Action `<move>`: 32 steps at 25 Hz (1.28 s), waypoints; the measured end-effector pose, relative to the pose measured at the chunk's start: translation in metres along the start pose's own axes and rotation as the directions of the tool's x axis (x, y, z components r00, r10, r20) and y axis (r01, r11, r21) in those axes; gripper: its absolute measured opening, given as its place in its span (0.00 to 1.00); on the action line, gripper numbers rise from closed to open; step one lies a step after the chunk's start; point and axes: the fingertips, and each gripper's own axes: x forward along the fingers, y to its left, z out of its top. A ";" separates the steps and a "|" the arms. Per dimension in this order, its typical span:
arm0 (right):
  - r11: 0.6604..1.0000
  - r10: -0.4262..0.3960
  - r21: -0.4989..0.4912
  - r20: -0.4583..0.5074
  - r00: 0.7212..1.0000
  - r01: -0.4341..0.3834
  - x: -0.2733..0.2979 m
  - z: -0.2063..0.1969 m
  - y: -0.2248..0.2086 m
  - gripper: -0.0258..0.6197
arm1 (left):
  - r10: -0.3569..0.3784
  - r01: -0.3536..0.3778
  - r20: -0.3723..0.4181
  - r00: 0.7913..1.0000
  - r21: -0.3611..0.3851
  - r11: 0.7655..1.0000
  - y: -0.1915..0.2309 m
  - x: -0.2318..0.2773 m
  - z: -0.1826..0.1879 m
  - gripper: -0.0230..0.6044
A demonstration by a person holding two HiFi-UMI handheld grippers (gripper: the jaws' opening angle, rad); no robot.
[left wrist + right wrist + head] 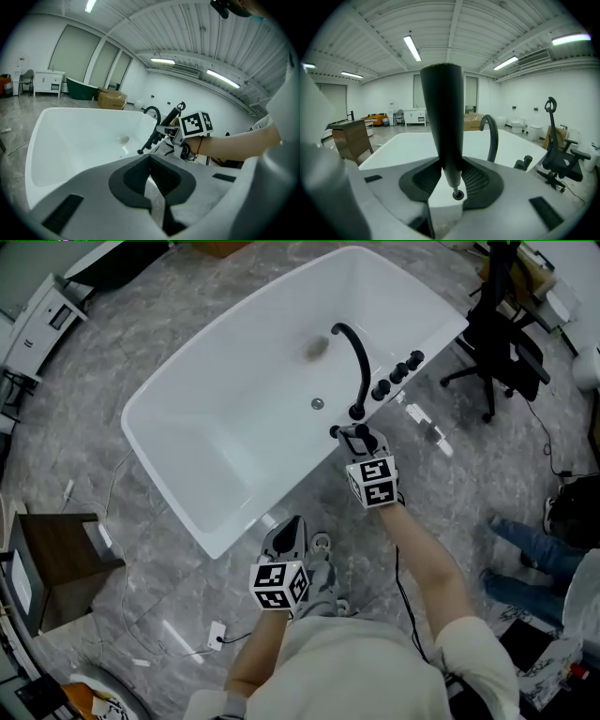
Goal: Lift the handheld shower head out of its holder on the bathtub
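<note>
**While the right gripper (450, 183) clamps its handle, the shower head (443, 117) looks free of its holder**

Because the black wand stands nearly upright between the right gripper's jaws, with its round lower tip showing bare just past the pads, I judge it already out of the holder. No view makes the holder itself plain. Seen from the left gripper's camera, the wand hangs tilted above the bathtub (141, 423) edge, close to the curved black faucet spout (356, 357).

It is a stiff, smooth piece that widens toward the top. The narrow lower handle, where the pads sit now, seems the right place to hold it, since the flare above would wedge into the jaws rather than slide through. The finish looks slick, so a loose squeeze could let it twist. It is probably light, though any hose would tug at it; none is visible.

Three black knobs (398, 373) line the rim beyond the spout. The left gripper (152, 180) hangs near the tub's side, jaws apart with nothing between them. An office chair (502, 343) stands on the grey floor behind the tub.
</note>
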 end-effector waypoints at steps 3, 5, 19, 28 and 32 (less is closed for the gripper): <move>1.000 0.004 -0.009 0.043 0.999 -0.004 -0.024 0.014 0.008 0.26 | -0.006 0.006 0.006 1.000 0.006 1.000 -0.010 -0.012 -0.006 0.07; 1.000 0.010 -0.015 0.072 0.997 -0.009 -0.039 0.024 0.014 0.26 | -0.009 0.009 0.011 1.000 0.010 1.000 -0.016 -0.020 -0.009 0.07; 1.000 0.024 -0.018 0.246 0.969 -0.020 -0.158 0.063 0.036 0.26 | -0.017 0.014 0.073 0.997 0.048 0.999 -0.067 -0.075 -0.030 0.07; 1.000 0.016 -0.017 0.326 0.945 -0.011 -0.234 0.073 0.050 0.26 | -0.001 -0.004 0.089 0.996 0.050 0.999 -0.088 -0.118 -0.052 0.07; 1.000 0.017 -0.015 0.367 0.930 -0.013 -0.271 0.077 0.059 0.26 | -0.005 -0.002 0.102 0.995 0.066 0.998 -0.097 -0.134 -0.061 0.07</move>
